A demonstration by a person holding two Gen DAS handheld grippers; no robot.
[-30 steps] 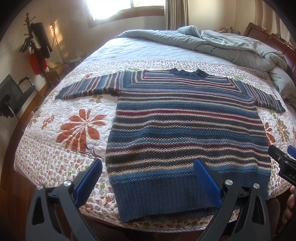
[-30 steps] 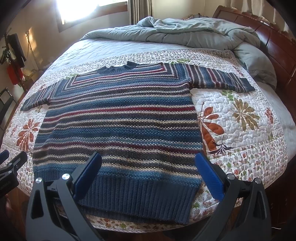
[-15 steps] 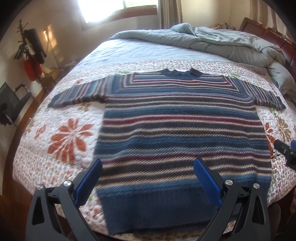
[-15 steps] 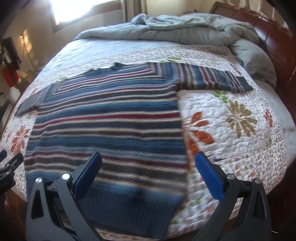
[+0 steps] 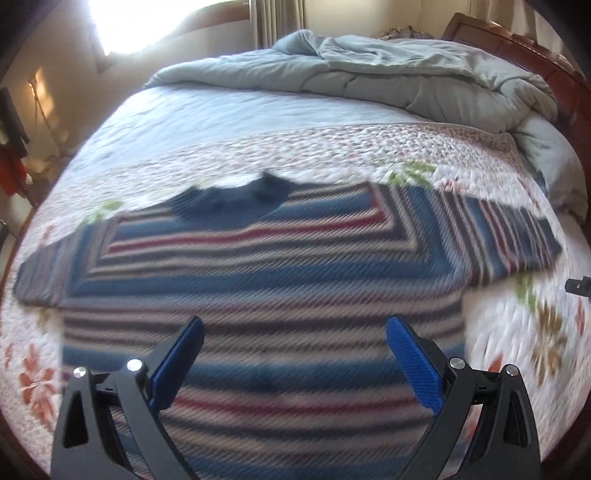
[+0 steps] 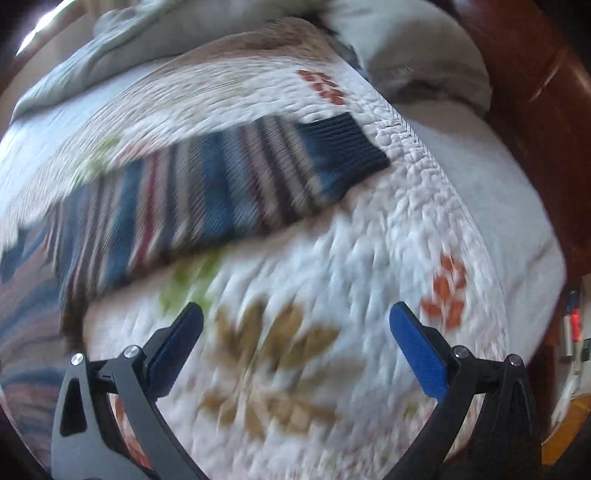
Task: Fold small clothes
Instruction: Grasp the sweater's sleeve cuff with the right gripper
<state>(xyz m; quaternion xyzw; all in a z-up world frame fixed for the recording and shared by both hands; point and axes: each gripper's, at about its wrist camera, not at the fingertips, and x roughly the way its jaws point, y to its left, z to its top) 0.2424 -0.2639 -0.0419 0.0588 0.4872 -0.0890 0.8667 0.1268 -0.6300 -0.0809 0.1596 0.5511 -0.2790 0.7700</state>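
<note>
Folding is not yet begun: the striped sweater (image 5: pixel 266 288) is spread flat on the bed's quilt (image 6: pixel 369 258), sleeves outstretched. Nothing is held by the left gripper (image 5: pixel 293 354) or right gripper (image 6: pixel 295 339); both fingers are spread wide.

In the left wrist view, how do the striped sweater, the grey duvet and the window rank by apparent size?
1. striped sweater, nearest, so enlarged
2. grey duvet
3. window, cut by the frame, so only its visible part counts

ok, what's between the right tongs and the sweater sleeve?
Only bare floral quilt lies between the right tongs and the sleeve, per the right wrist view.
</note>
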